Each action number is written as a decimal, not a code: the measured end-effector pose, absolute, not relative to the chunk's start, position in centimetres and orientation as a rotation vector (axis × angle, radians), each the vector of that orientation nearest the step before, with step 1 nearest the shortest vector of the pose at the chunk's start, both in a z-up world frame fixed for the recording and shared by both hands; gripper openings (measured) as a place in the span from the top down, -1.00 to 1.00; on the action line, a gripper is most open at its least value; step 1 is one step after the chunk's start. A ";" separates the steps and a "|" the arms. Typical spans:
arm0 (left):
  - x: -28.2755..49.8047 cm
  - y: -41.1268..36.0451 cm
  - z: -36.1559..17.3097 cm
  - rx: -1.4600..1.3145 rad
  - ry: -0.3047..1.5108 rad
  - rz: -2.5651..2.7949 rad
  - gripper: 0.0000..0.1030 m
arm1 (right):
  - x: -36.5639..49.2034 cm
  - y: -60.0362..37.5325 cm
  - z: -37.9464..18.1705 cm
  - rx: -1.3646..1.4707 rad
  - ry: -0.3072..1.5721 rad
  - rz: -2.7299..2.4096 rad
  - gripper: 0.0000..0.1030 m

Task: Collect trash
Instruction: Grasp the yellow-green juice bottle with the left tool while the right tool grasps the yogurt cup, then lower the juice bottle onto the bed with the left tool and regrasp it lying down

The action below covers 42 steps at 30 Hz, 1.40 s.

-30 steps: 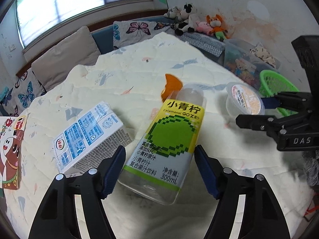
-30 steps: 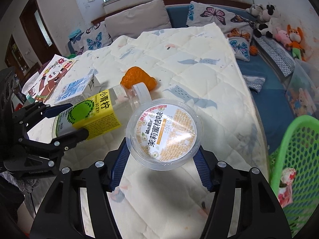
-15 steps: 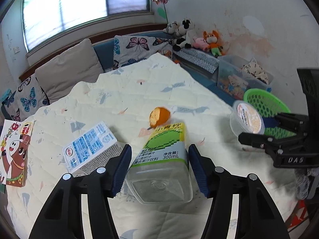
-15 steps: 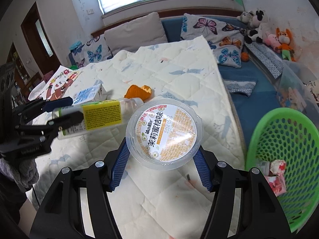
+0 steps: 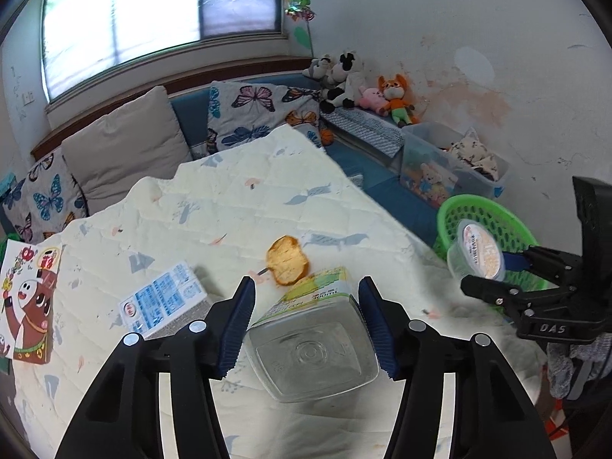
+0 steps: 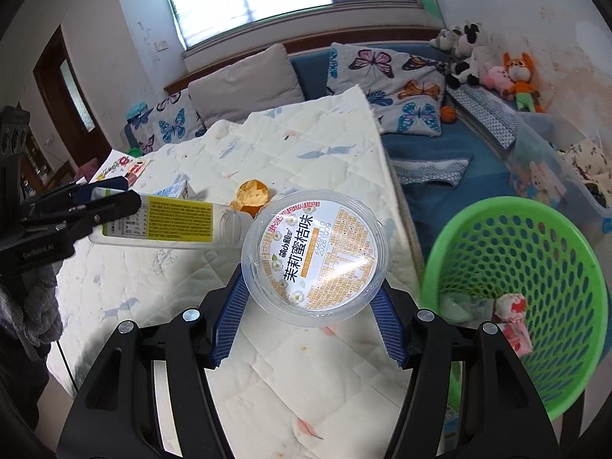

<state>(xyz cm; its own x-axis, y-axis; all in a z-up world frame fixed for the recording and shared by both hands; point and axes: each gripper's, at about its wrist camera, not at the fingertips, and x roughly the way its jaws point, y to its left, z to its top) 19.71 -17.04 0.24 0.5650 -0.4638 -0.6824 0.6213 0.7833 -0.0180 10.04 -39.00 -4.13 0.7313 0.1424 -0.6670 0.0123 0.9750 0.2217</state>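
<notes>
Left gripper (image 5: pixel 306 323) pinches a juice bottle (image 5: pixel 311 338) (base nearest); right gripper (image 6: pixel 308 311) clamps a jelly cup (image 6: pixel 315 250) left of the green basket (image 6: pixel 535 229) rim.

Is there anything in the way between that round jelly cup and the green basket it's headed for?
Nothing visible. The right tool holds the jelly cup in the air near the quilt's edge, and the green basket sits open just to its right, with only a few wrappers at the bottom.
</notes>
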 end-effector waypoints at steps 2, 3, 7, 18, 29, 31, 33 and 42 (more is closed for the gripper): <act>19.4 -17.6 0.8 0.240 0.718 -0.655 -0.04 | 9.7 -39.5 -4.1 0.221 0.745 0.061 -0.21; 19.3 -17.9 1.1 0.241 0.717 -0.663 -0.04 | 9.6 -39.7 -4.0 0.222 0.743 0.056 -0.21; 18.6 -19.9 2.0 0.273 0.704 -0.700 -0.02 | 8.6 -41.3 -3.7 0.239 0.733 0.021 -0.21; 18.7 -22.0 -0.1 0.281 0.766 -0.721 0.99 | 6.8 -43.3 -4.3 0.264 0.735 -0.016 -0.22; 18.5 -17.5 -1.2 0.238 0.793 -0.671 0.01 | 6.9 -43.0 -4.5 0.265 0.737 -0.003 -0.18; 18.6 -16.8 -1.6 0.226 0.805 -0.661 -0.01 | 7.0 -42.8 -4.5 0.260 0.738 0.000 -0.18; 18.7 -16.0 -2.3 0.205 0.826 -0.650 -0.03 | 7.0 -42.8 -4.5 0.256 0.738 -0.001 -0.17; 18.3 -13.2 -3.2 0.180 0.834 -0.611 -0.25 | 7.1 -42.8 -5.3 0.260 0.768 0.010 -0.17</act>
